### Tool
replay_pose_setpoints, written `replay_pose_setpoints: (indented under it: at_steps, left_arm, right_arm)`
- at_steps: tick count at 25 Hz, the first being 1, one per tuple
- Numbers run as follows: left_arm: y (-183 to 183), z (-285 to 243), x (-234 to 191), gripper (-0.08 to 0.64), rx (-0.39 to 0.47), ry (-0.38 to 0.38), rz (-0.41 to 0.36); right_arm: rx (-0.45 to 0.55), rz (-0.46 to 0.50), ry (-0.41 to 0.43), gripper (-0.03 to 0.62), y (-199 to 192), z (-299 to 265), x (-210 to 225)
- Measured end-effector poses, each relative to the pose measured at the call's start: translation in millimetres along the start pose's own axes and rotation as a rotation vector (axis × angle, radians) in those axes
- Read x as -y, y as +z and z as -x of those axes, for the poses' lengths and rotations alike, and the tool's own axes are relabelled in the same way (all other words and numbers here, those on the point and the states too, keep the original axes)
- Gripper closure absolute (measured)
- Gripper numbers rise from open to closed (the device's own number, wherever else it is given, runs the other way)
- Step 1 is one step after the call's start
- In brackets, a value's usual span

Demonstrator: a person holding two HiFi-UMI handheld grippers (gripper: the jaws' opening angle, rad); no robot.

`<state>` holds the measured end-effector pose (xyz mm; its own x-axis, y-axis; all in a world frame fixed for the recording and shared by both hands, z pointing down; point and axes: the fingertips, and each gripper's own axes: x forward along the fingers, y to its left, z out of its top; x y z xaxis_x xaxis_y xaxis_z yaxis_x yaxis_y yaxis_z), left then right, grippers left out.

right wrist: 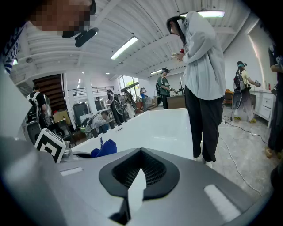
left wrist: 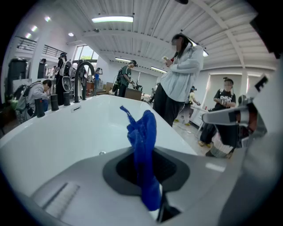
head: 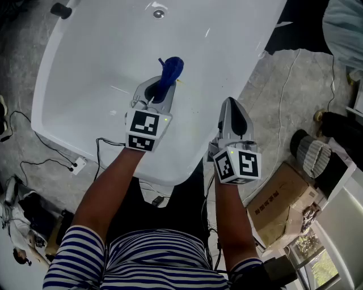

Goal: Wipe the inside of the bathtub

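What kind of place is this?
Probably a workshop or lab hall, not a home bathroom: the bathtub stands loose on a bare floor among cables, a cardboard box sits beside it, and several people stand under strip lights.

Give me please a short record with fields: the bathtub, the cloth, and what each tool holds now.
bathtub: white, drain at the far end
cloth: blue, bunched, sticks out over the inside of the bathtub
left tool: shut on the cloth
right tool: jaws together, nothing between them, near the rim of the bathtub
cloth touching bathtub: cannot tell
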<state>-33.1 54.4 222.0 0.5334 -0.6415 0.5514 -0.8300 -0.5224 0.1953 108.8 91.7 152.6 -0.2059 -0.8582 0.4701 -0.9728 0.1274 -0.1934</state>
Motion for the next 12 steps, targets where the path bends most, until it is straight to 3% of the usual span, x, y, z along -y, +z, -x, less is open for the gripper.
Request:
replay_pose_setpoints:
  at_steps: [12]
  left_arm:
    - [-12.3,-13.4,-4.2,0.512,-0.017,-0.01,0.014]
  right_arm:
    - [-0.016,0.013,-0.004,0.594,-5.7,-13.1,2.5]
